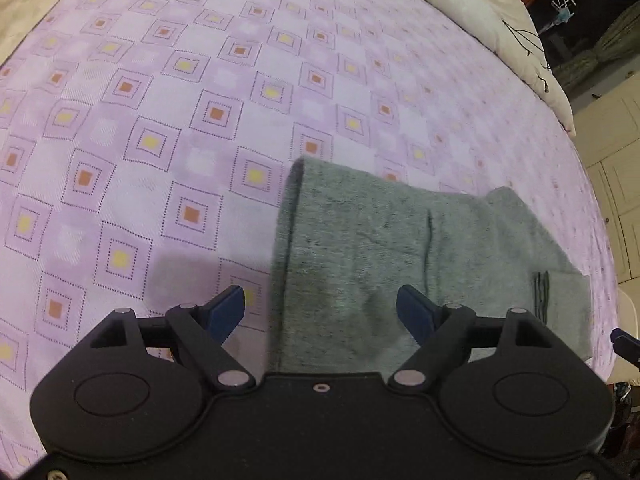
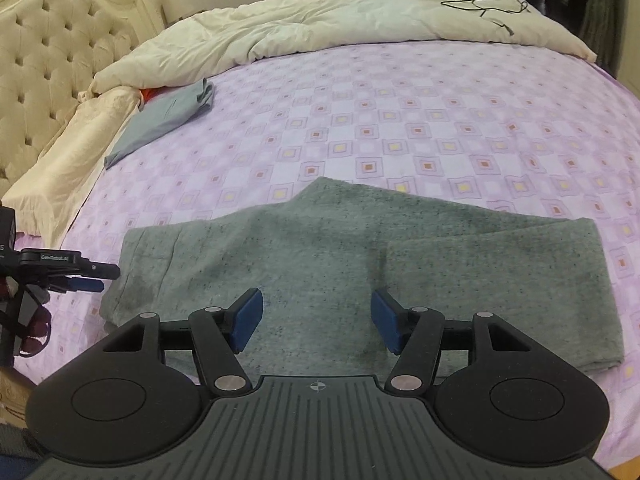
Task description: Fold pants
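The pants (image 2: 320, 264) lie flat on the bed (image 2: 400, 112), close to its near edge, already doubled so that one layer overlaps another across the middle. They are grey, a thick knit by the look of it: soft, limp, light, and likely to sag and drag wherever they are not held. The patterned sheet under them looks grippy enough that the cloth should stay put as one end is lifted.

The left gripper (image 1: 320, 312) hovers over one end of the pants with its jaws wide apart, holding nothing. The right gripper (image 2: 316, 322) hangs over the middle of the pants, also spread and empty.

Best hold, I judge, is at the two corners of one short end, pinching all layers together so none slips loose, then carrying that end over to the other. A second grey garment (image 2: 168, 116) lies near the headboard (image 2: 52, 68), well apart.
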`<action>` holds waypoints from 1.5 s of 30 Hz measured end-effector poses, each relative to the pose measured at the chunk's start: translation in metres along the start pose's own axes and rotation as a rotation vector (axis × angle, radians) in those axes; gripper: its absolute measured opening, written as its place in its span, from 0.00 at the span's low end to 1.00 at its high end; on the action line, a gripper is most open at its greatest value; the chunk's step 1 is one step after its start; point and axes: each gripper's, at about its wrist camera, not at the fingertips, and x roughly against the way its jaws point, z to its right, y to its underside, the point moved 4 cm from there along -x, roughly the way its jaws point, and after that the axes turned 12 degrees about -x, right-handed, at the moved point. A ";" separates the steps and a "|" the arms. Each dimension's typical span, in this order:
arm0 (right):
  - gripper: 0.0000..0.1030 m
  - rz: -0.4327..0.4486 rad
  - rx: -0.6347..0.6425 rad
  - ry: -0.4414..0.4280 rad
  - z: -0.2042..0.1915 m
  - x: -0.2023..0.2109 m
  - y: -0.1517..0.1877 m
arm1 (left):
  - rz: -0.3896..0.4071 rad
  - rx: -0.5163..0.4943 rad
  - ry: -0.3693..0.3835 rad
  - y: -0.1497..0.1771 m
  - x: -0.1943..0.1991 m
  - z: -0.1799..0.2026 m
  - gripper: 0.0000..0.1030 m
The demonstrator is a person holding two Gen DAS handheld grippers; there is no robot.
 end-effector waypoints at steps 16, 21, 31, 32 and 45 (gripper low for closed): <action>0.56 -0.041 -0.012 0.014 -0.026 -0.014 0.000 | -0.011 0.145 0.288 -0.014 -0.048 -0.008 0.98; 0.56 -0.065 -0.044 0.010 -0.028 -0.023 -0.001 | 0.010 0.138 0.202 -0.015 -0.050 0.006 0.97; 0.56 -0.093 -0.062 -0.001 -0.024 -0.026 -0.002 | -0.098 -0.026 -0.098 -0.021 -0.047 0.043 0.45; 0.56 -0.095 -0.071 -0.002 -0.020 -0.027 -0.002 | -0.091 -0.015 -0.098 -0.021 -0.041 0.044 0.38; 0.08 -0.392 0.203 0.032 0.014 -0.110 0.035 | 0.024 0.027 -0.286 -0.027 0.024 0.106 0.29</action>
